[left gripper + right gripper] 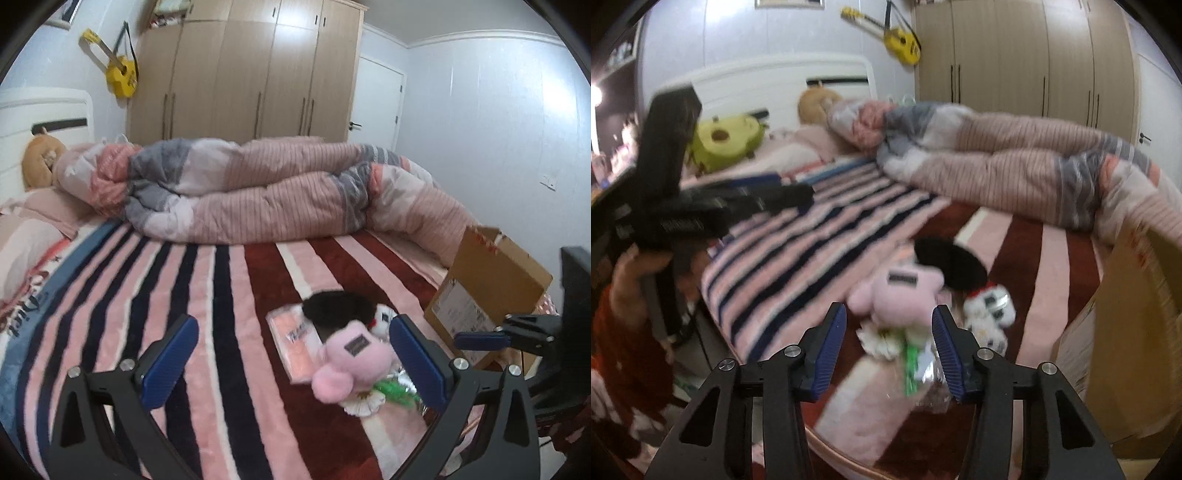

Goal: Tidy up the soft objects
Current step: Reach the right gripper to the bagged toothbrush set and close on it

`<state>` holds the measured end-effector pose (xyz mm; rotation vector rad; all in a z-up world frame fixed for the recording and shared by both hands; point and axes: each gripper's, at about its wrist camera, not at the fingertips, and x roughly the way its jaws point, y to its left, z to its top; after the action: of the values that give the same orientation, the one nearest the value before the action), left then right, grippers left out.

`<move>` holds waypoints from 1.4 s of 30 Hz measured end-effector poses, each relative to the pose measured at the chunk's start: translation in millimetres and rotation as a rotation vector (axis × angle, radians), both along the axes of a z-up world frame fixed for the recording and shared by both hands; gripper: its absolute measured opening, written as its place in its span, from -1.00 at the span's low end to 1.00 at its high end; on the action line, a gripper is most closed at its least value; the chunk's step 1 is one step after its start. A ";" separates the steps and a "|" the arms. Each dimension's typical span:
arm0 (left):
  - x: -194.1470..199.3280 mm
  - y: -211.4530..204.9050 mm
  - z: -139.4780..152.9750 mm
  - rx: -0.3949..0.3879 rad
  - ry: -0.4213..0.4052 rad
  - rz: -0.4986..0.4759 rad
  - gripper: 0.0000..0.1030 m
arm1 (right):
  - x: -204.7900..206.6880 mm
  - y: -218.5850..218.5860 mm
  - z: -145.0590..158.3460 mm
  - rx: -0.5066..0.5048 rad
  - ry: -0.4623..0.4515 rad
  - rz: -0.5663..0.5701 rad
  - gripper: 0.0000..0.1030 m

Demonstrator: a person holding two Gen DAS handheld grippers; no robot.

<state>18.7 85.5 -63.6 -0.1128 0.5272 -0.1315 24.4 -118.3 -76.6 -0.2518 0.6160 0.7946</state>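
A small pile of soft things lies on the striped bed near its front edge: a pink plush toy [354,363] [901,295], a black fluffy item [338,308] [951,262], a white toy with red trim [384,319] [990,308], a pink packet [295,341], and a white fabric flower with green stem [364,404] [886,341]. My left gripper [293,363] is open above the bed, the pink plush just inside its right finger. My right gripper [888,350] is open, hovering over the flower. An open cardboard box [487,291] [1126,332] stands to the right.
A rolled pink and grey duvet [258,192] lies across the far side of the bed. A brown plush [38,162] and a green avocado plush [724,142] sit by the white headboard [775,85]. A wardrobe [243,70] and yellow ukulele [120,75] are behind.
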 end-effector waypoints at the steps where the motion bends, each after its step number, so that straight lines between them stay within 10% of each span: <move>1: 1.9 0.4 -7.1 -0.004 0.005 -0.013 0.99 | 2.2 2.6 -12.8 -0.028 0.010 -0.006 -0.14; 16: 43.0 -9.4 -63.1 -0.072 0.146 -0.084 0.99 | 46.3 3.0 -101.8 -0.152 0.142 -0.087 -0.13; 26: 40.7 -13.6 -53.1 -0.076 0.140 -0.093 0.99 | 55.1 19.2 -108.0 -0.182 0.180 -0.073 -0.16; 30: 34.8 -12.7 -46.4 -0.067 0.131 -0.095 0.99 | 68.9 27.6 -112.6 -0.185 0.234 -0.086 -0.57; 42: 22.2 -24.6 -22.3 -0.062 0.089 -0.122 0.99 | 49.8 4.5 -71.8 -0.147 0.142 -0.155 -0.70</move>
<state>40.9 60.8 -85.9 -0.1472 0.6187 -0.2631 74.2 -113.8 -148.4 -0.2800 0.8191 0.6224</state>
